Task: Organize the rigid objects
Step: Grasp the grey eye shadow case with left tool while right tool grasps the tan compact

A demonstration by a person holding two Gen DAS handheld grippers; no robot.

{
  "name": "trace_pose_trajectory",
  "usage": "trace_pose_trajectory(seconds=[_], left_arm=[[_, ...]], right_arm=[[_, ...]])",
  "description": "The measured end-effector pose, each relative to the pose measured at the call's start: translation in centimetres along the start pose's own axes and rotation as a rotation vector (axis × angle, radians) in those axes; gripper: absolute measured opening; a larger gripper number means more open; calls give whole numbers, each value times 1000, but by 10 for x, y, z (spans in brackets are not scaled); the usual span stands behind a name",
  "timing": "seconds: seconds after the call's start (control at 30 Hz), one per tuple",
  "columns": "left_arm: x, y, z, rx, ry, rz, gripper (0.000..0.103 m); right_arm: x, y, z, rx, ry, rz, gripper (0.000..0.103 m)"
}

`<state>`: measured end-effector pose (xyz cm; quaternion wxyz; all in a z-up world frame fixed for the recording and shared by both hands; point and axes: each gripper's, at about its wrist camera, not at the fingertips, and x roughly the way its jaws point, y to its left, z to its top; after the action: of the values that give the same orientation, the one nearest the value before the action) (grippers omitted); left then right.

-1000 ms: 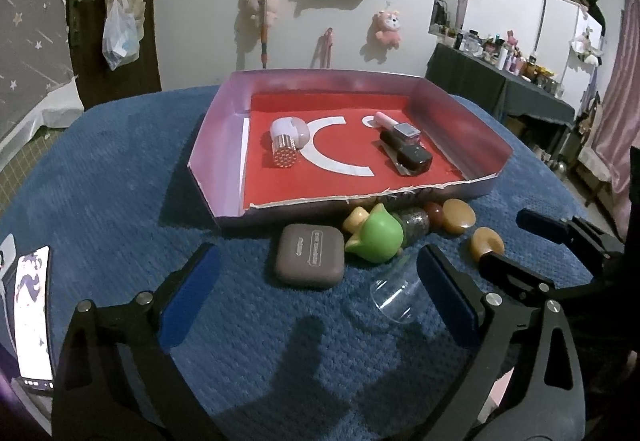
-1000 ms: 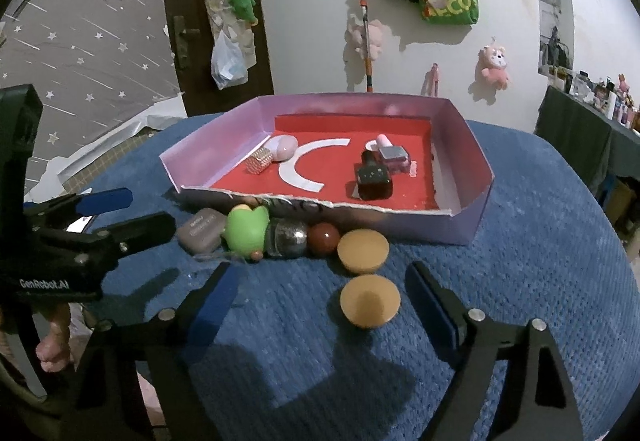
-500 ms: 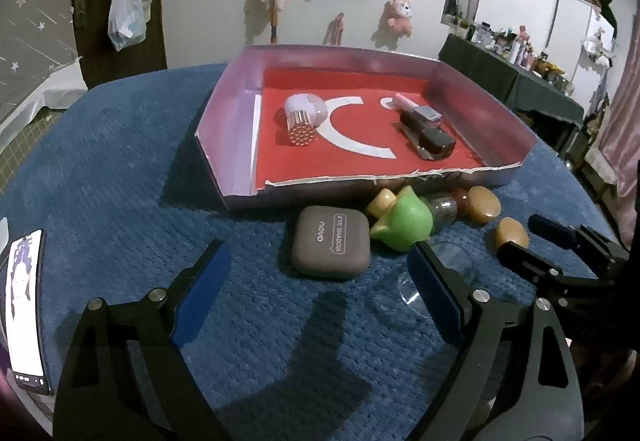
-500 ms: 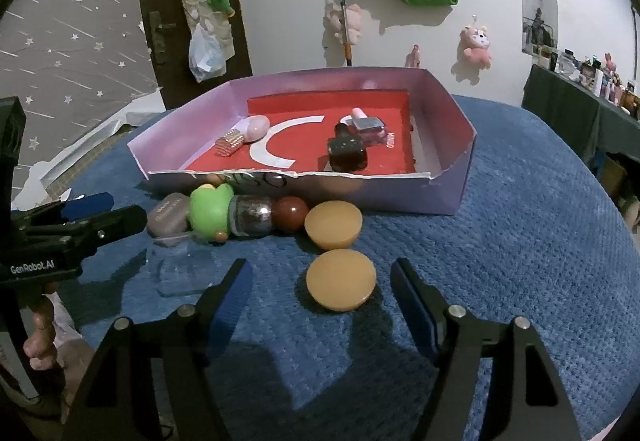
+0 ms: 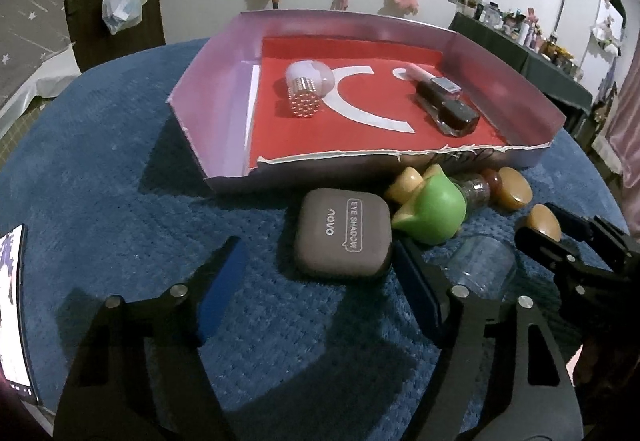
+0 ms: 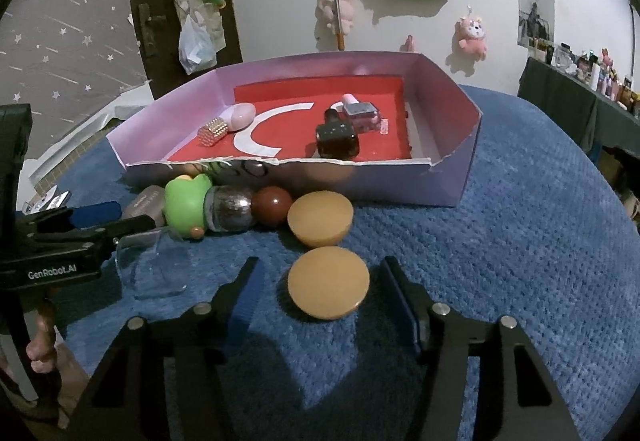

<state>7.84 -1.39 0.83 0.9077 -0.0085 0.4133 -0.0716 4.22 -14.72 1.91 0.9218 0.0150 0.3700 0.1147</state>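
While its jaws have just been closing, the left gripper [image 5: 320, 265] hangs over a rounded-square brown eye-shadow compact [image 5: 343, 233] lying flat on the blue textured cloth [image 5: 120, 209]. The compact sits between the blue-padded fingers [image 5: 222, 273], which do not press on it; a gap shows on the left side, so the tool remains released.

The right gripper [image 6: 320, 293] likewise brackets a round tan wooden lid [image 6: 329, 282] resting on the cloth. Its jaws have also just been closing, yet daylight shows between each pad and the lid, so nothing is grasped.

Just behind the compact lie a green rubbery frog-shaped cap [image 5: 434, 211], a small dark glass jar [image 6: 230, 214], a reddish-brown ball [image 6: 274, 207] and a second tan wooden lid [image 6: 321, 217], strung in a row along the front wall of a shallow lilac cardboard tray [image 5: 224, 109] with a red floor. A clear plastic cup [image 5: 480, 265] lies on its side beside the left gripper's right finger.

Inside the tray rest a pale pink studded roller [image 5: 306, 89] and dark nail-polish bottles [image 5: 448, 109]. A lit phone [image 5: 12, 305] lies at the cloth's left edge.
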Motion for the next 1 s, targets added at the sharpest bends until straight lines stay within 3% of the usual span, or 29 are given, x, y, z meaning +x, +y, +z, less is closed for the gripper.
trace_pose_trajectory(seconds=[0.2, 0.33, 1.0], left_arm=[[8, -9, 2, 29, 1, 30, 67], [7, -10, 2, 35, -7, 32, 48], [-27, -5, -3, 16, -52, -23, 48]], right_arm=[[2, 1, 0, -17, 0, -24, 51], [3, 0, 1, -21, -1, -40, 40], [-21, 7, 8, -3, -34, 38, 40]])
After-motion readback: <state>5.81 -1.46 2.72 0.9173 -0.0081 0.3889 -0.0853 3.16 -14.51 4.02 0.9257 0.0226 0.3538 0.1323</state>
